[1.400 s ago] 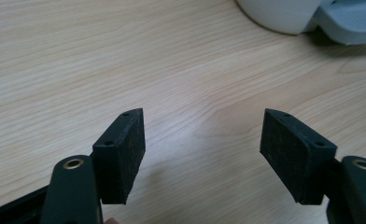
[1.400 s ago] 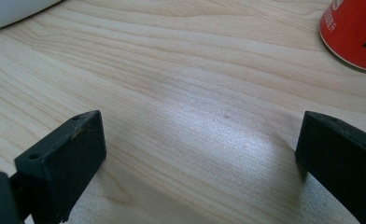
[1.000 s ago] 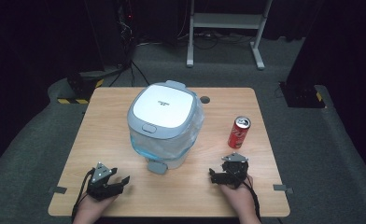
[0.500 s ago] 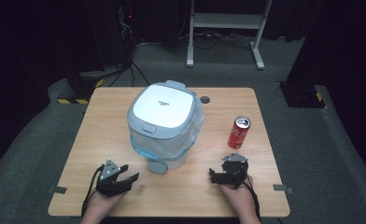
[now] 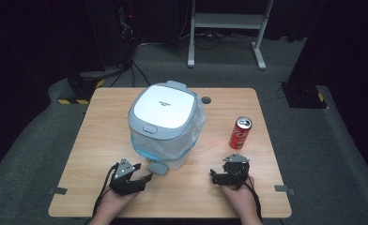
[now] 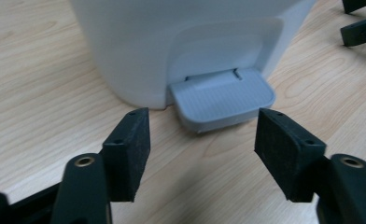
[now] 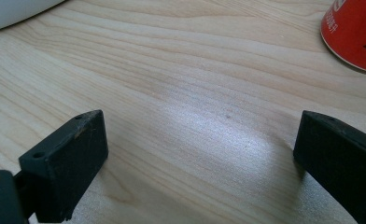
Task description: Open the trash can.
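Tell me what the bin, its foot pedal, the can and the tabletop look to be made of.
Bin: likely plastic, smooth white-grey lid with a soft sheen; a clear liner seems to bulge around the body.
Foot pedal: matte grey moulded plastic, with fine ribbing on top.
Can: probably aluminium, glossy red print and a silvery top.
Tabletop: light wood or wood-look laminate; grain lines show, satin glare.

1 wood table, 1 white bin, 1 red can, 2 hand-held grippers: left, right.
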A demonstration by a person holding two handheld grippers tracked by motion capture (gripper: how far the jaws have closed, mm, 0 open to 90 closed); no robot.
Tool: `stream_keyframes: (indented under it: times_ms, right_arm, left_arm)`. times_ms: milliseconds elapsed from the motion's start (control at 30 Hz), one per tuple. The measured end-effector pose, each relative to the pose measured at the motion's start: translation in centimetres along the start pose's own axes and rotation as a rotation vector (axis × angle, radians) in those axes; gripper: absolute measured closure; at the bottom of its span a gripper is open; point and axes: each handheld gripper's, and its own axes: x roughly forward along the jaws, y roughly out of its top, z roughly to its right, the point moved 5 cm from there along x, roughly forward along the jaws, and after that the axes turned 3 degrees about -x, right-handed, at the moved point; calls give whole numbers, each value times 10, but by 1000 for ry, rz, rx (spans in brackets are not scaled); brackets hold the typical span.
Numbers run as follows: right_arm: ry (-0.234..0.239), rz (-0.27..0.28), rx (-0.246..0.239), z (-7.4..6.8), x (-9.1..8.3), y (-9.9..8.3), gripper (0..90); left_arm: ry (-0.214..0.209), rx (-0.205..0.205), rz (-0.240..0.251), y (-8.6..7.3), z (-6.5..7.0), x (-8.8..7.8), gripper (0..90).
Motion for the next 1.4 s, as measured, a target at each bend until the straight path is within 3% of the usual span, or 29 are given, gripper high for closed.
stream_keyframes:
  times_ms: [267,467,600,700,733,867,900,933,1400]
  right_arm:
    - [3,2,-2,0,0,0,32]
    - [4,2,-4,0,0,0,32]
    - [5,2,-5,-1,0,0,32]
    - [6,3,-8,0,0,0,32]
    - [7,3,-9,-1,0,0,32]
    - [8,3,-11,-1,0,0,32]
    - [8,3,-12,-1,0,0,32]
    - [8,3,-12,-1,0,0,32]
    - [9,4,-14,-1,0,0,33]
  left_arm:
    - [-20,25,-6,3,14,9,279]
    - [-22,37,-15,3,21,17,281]
    - [-22,34,-14,4,23,21,303]
    - [-10,23,4,6,25,26,358]
    - [-1,41,-8,5,24,26,378]
    - [6,51,12,4,24,29,491]
    - [4,36,30,4,26,30,513]
    - [6,52,18,3,25,30,529]
    - [34,54,14,0,22,36,515]
